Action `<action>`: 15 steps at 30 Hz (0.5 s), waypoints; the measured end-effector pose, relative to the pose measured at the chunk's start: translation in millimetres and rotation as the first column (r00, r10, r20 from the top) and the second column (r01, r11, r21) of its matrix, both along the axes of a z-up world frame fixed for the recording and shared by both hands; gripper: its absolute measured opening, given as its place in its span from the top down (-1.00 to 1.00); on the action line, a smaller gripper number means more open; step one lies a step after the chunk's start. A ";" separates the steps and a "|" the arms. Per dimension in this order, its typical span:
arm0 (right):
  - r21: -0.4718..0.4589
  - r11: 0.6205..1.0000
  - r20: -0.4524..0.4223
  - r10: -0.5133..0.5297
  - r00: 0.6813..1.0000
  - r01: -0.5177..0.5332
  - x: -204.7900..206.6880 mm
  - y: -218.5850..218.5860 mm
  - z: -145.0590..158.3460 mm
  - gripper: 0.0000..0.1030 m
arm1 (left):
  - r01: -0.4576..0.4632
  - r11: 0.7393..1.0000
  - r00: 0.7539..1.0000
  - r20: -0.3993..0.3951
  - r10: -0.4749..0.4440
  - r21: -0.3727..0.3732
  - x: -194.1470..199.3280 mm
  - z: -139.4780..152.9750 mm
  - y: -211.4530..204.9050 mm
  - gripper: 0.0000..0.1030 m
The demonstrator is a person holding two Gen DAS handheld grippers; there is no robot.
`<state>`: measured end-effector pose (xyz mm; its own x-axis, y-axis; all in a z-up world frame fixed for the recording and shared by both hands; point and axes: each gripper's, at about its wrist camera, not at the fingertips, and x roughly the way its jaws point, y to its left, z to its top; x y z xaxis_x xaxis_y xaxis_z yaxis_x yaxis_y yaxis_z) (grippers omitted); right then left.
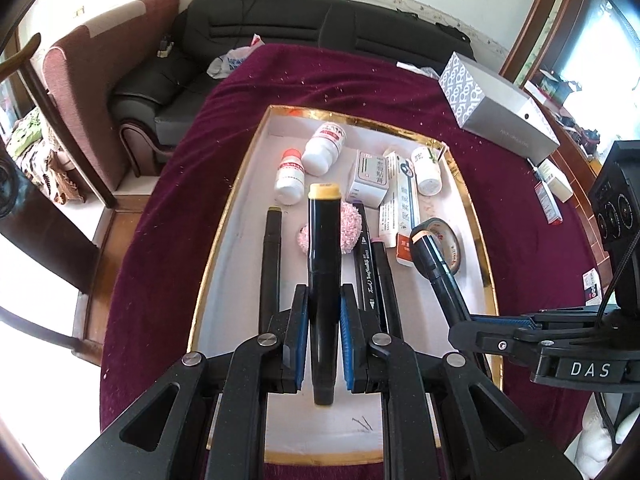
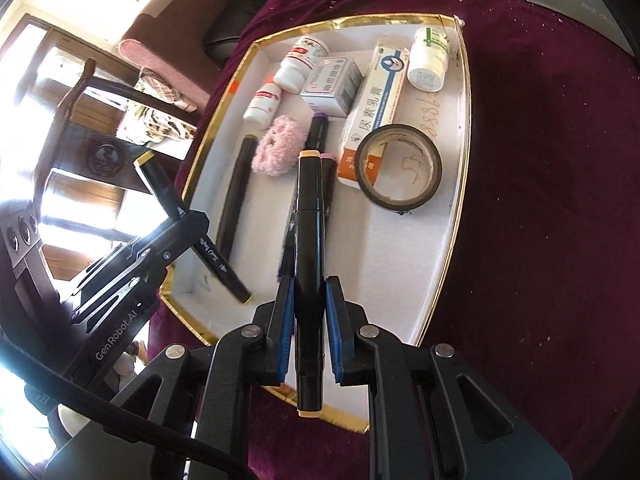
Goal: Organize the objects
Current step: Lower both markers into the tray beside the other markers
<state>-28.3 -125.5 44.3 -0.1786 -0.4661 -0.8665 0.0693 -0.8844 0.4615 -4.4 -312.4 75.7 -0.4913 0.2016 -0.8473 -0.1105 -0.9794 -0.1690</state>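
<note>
A white tray with a gold rim (image 1: 224, 216) (image 2: 460, 184) lies on the maroon cloth. My left gripper (image 1: 324, 294) is shut on a black marker with a yellow cap (image 1: 324, 240), held above the tray's near half. My right gripper (image 2: 310, 292) is shut on a black marker with a peach cap (image 2: 308, 220), also over the tray. Each gripper shows in the other's view: the right gripper (image 1: 468, 324) with its marker (image 1: 436, 264), the left gripper (image 2: 192, 224) with its marker (image 2: 160, 180). Three more black markers (image 1: 272, 256) (image 2: 234, 196) lie lengthwise in the tray.
The tray's far half holds white pill bottles (image 1: 324, 148) (image 2: 428, 60), medicine boxes (image 1: 368, 180) (image 2: 376, 92), a pink fluffy band (image 1: 348, 228) (image 2: 280, 144) and a tape roll (image 1: 448, 244) (image 2: 400, 164). A grey patterned box (image 1: 496, 108) stands at the back right. A black sofa (image 1: 280, 28) is behind.
</note>
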 end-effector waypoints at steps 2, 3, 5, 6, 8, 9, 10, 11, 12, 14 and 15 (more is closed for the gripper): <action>0.005 1.000 0.009 -0.010 1.000 0.010 -2.6 0.5 -3.8 0.74 | 0.010 1.000 1.000 0.011 -0.010 -0.002 -3.3 -4.0 2.2 0.78; 0.009 1.000 0.013 -0.014 1.000 0.014 -4.0 0.7 -5.8 0.74 | 0.015 1.000 1.000 0.017 -0.015 -0.004 -5.2 -6.6 3.1 0.78; 0.019 1.000 0.018 -0.021 1.000 0.020 -6.4 1.4 -9.2 0.74 | 0.026 1.000 0.999 0.033 -0.026 -0.008 -10.0 -12.5 5.5 0.78; 0.026 0.999 0.020 -0.024 0.999 0.024 -7.9 1.7 -11.2 0.74 | 0.029 1.000 0.999 0.039 -0.028 -0.011 -11.4 -14.9 6.6 0.78; 0.038 0.999 0.025 -0.032 0.999 0.031 -10.7 2.8 -14.7 0.74 | 0.036 0.999 0.998 0.054 -0.035 -0.015 -15.5 -20.8 8.0 0.78; 0.044 0.998 0.027 -0.037 0.999 0.036 -12.4 3.7 -16.4 0.74 | 0.039 0.999 0.997 0.065 -0.037 -0.018 -17.6 -24.2 8.9 0.78; 0.050 0.998 0.030 -0.041 0.999 0.040 -13.8 4.7 -17.8 0.74 | 0.041 0.999 0.997 0.072 -0.039 -0.018 -19.1 -26.8 9.2 0.78; 0.054 0.998 0.035 -0.046 0.998 0.045 -15.7 6.0 -20.0 0.74 | 0.042 0.999 0.996 0.078 -0.040 -0.020 -20.4 -28.6 9.9 0.78; 0.057 0.997 0.038 -0.049 0.998 0.047 -16.5 6.3 -21.3 0.74 | 0.045 0.999 0.995 0.088 -0.043 -0.024 -21.9 -31.8 10.7 0.78; 0.068 0.996 0.047 -0.054 0.997 0.050 -17.9 7.1 -24.3 0.74 | 0.051 0.998 0.994 0.102 -0.048 -0.028 -22.9 -36.0 12.1 0.78; 0.069 0.996 0.050 -0.054 0.997 0.050 -17.7 7.3 -25.2 0.74 | 0.053 0.998 0.993 0.103 -0.049 -0.032 -22.8 -37.0 13.0 0.78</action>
